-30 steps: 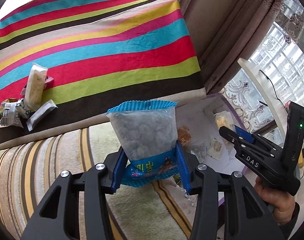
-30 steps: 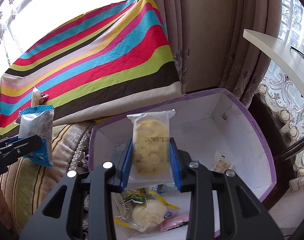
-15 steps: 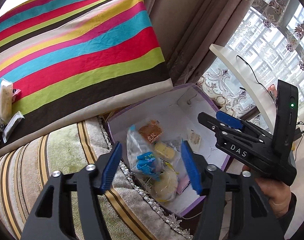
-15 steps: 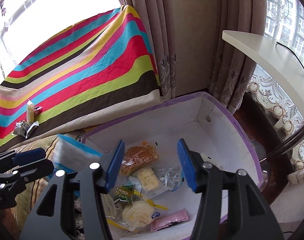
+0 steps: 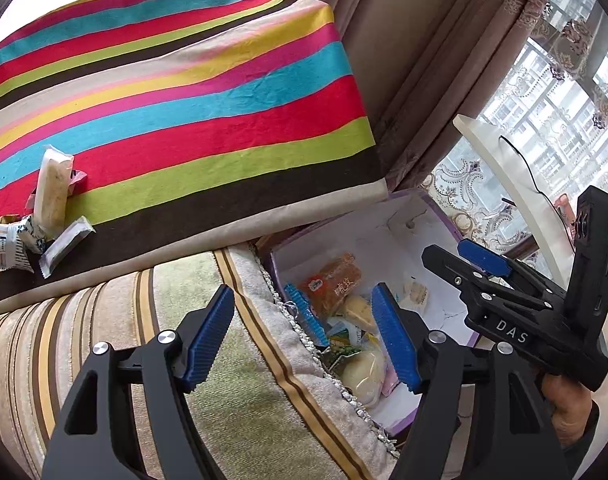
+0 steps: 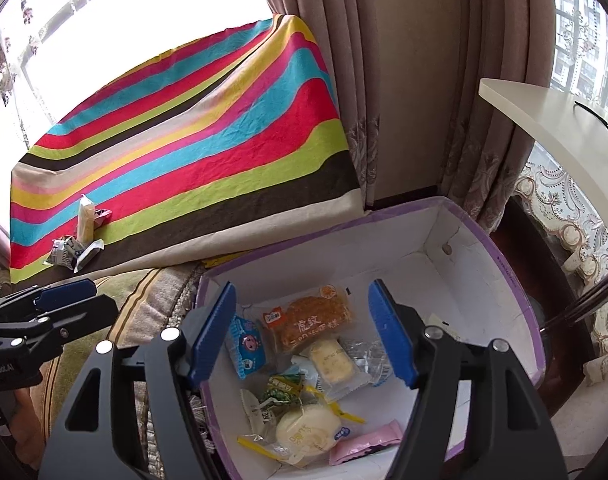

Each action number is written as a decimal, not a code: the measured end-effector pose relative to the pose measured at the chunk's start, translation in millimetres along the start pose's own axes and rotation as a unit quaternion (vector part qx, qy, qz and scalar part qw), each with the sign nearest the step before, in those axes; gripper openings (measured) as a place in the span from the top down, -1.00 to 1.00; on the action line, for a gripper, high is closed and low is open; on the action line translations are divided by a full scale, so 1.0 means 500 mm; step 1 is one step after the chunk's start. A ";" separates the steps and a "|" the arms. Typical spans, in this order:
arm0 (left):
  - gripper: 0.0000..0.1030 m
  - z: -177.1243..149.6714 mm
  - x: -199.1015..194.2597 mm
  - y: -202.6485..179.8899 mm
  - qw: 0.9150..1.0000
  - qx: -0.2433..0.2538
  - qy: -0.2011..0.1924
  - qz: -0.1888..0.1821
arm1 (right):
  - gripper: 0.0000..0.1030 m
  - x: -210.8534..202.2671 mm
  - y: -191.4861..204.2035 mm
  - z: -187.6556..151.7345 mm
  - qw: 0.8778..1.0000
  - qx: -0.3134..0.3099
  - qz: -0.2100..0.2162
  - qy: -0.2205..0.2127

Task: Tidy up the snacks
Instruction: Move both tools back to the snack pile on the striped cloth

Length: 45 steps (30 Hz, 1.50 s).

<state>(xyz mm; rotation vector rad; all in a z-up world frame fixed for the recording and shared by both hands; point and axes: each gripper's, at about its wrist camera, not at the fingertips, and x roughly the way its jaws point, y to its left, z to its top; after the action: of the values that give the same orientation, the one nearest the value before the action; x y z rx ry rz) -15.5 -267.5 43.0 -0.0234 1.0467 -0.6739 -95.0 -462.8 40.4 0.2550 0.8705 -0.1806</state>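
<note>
Snacks that each gripper held a second ago now lie in the box point(image 6: 499, 264): the blue packet point(image 6: 246, 346) near its left wall and the pale cake packet point(image 6: 331, 362) among the others. Left gripper point(image 5: 304, 334) and right gripper point(image 6: 304, 330) have just been opening, and both jaws stand apart with nothing between the pads. That drop looks finished. A few packets point(image 5: 44, 216) remain on the striped cloth point(image 5: 208, 96), well apart from the box, likely next to fetch.
</note>
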 end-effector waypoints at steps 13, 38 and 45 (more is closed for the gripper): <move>-0.31 -0.015 -0.103 0.163 0.994 -0.066 -0.068 0.055 | -0.49 0.018 0.191 0.005 0.995 -0.058 0.079 0.015; -0.29 -0.116 -0.226 0.448 0.959 -0.244 -0.116 0.088 | -0.51 0.120 0.429 0.002 0.981 -0.127 0.126 0.082; -0.19 -0.123 -0.224 0.492 0.951 -0.279 -0.117 0.069 | -0.51 0.166 0.465 0.023 0.980 -0.122 0.125 0.098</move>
<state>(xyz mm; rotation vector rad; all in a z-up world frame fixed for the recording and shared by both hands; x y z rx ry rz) 22.7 6.2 19.1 -0.5068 0.9694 -0.2234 26.0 -248.7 17.4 0.1519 1.0371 0.1875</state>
